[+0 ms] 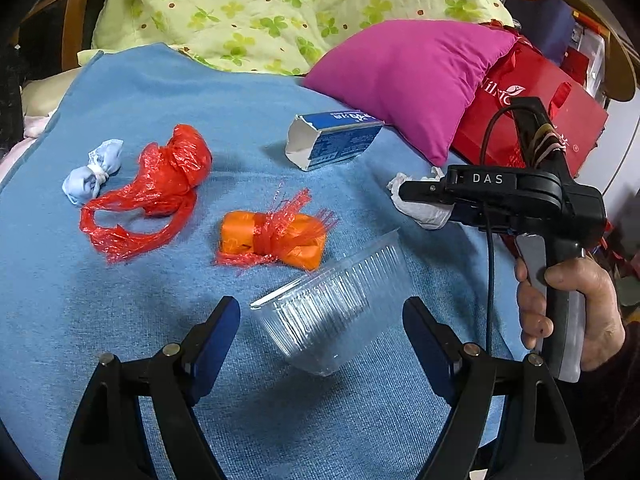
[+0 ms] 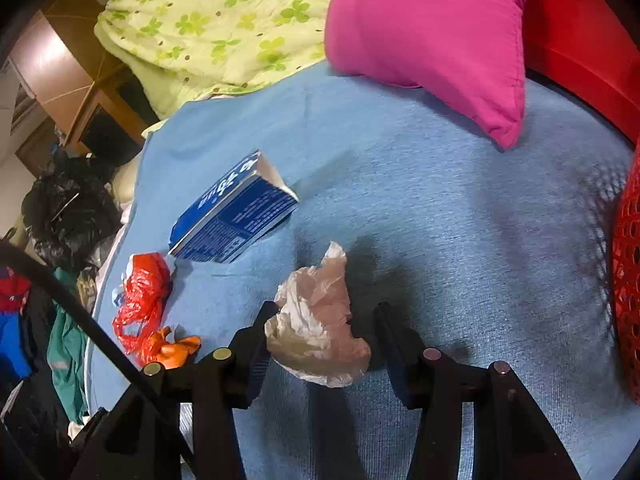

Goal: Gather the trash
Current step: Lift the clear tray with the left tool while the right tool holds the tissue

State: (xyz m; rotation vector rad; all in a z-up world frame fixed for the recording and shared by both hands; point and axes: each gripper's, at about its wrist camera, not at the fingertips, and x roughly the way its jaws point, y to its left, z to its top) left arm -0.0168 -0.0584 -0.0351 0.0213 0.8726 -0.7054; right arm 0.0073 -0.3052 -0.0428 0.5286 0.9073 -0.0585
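On the blue blanket (image 1: pixel 120 320), from left: a pale blue wad (image 1: pixel 93 172), a red plastic bag (image 1: pixel 160 188), an orange bundle (image 1: pixel 274 238), a blue carton (image 1: pixel 334 140) farther back. The left hand-held gripper (image 1: pixel 320 320) gapes wide around a clear plastic tub (image 1: pixel 332 312). At right, the right hand-held gripper (image 2: pixel 326 320) stands open astride crumpled white paper (image 2: pixel 316 320).

Both wrist views look down close over the blue blanket (image 1: pixel 120 320), sharing the blue carton (image 2: pixel 234 212).
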